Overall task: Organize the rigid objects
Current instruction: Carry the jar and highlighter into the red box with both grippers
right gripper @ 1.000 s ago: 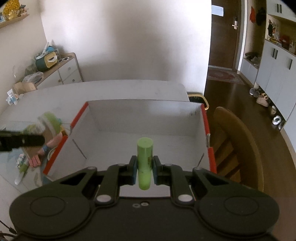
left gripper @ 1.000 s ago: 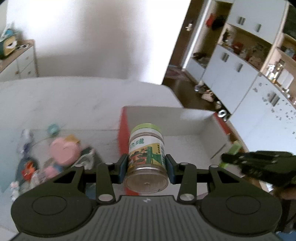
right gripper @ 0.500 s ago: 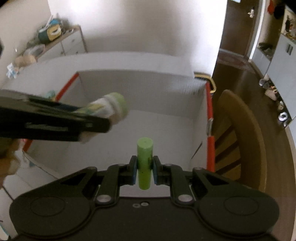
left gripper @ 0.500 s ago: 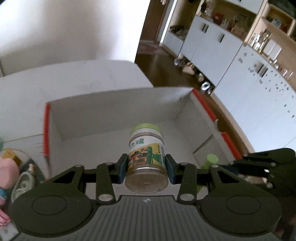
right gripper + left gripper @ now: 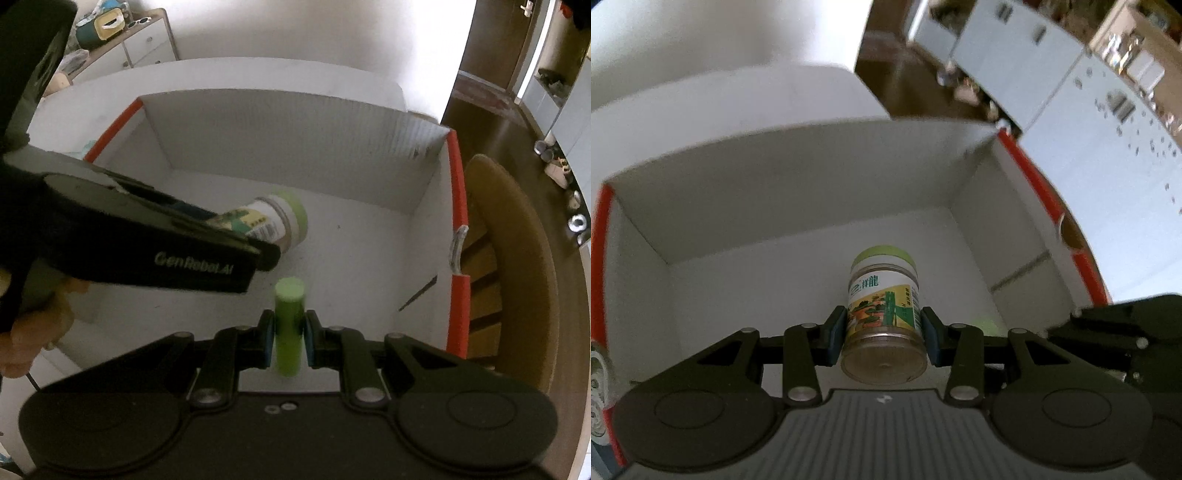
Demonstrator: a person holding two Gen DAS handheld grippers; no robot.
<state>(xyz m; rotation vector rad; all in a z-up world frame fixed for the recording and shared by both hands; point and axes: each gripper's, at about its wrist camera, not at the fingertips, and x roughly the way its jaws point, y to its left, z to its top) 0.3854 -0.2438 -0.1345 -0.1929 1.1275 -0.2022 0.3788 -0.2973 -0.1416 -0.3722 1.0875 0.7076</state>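
Left-wrist view: left gripper has its jaws clamped on the green-lidded jar, held over the floor of the white box; I'd lower it close to the bottom before letting go.

Right-wrist view: right gripper pinches a green cylinder above the same box, near the jar. Setting each down well apart should avoid a knock.

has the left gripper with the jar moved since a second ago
Yes. The left gripper, holding the jar, has moved from the box's left edge to over the inside.
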